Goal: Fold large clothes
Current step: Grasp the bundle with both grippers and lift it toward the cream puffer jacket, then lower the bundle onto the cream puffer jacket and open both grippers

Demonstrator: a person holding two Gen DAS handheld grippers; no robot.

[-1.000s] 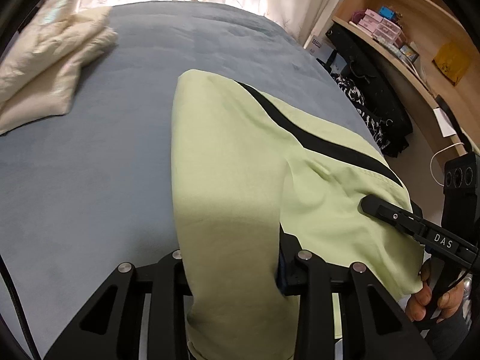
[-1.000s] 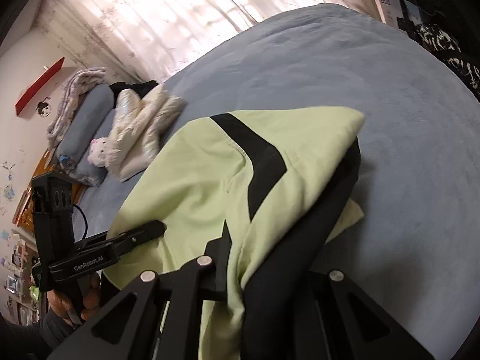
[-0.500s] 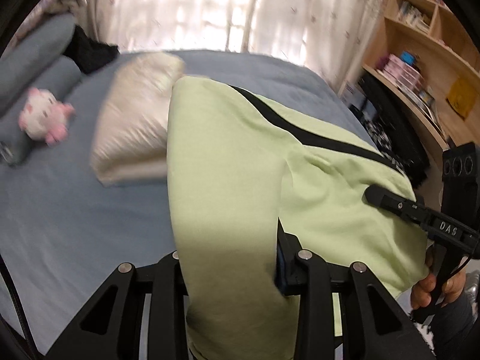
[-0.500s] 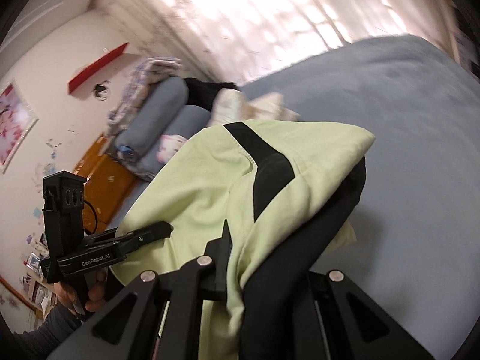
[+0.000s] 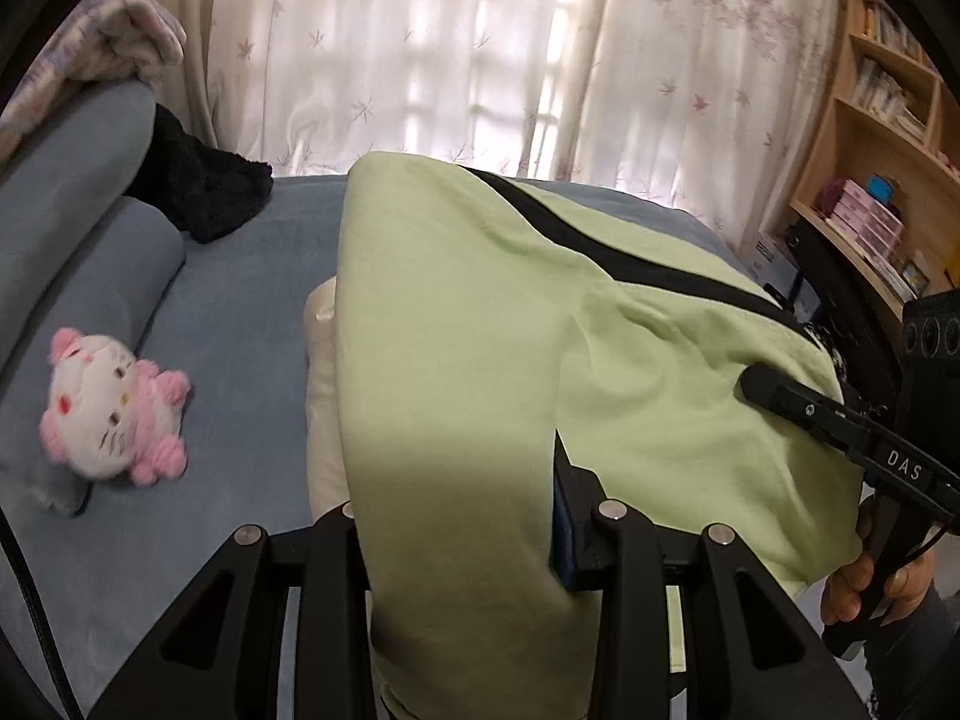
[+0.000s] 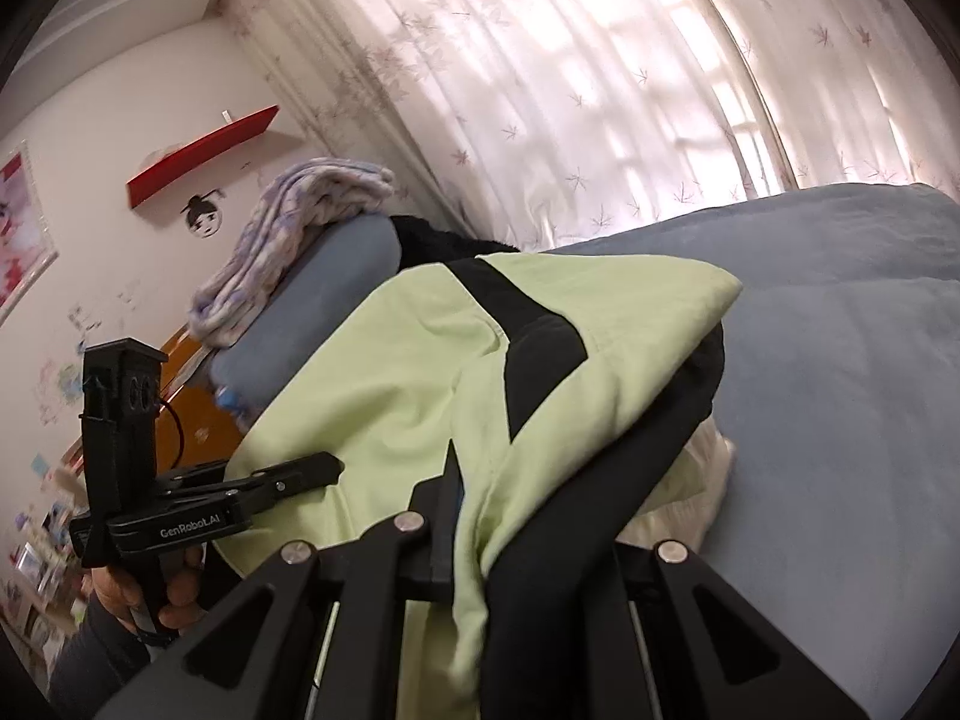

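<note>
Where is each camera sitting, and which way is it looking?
Left wrist view: sits on the left gripper, looking over the light green garment with a black stripe across the blue bed to white curtains; the right gripper and its hand show.
Right wrist view: sits on the right gripper, looking over the garment toward the wall and curtains; the left gripper and its hand show.
Shared: garment, bed, curtains, each other's gripper.
</note>
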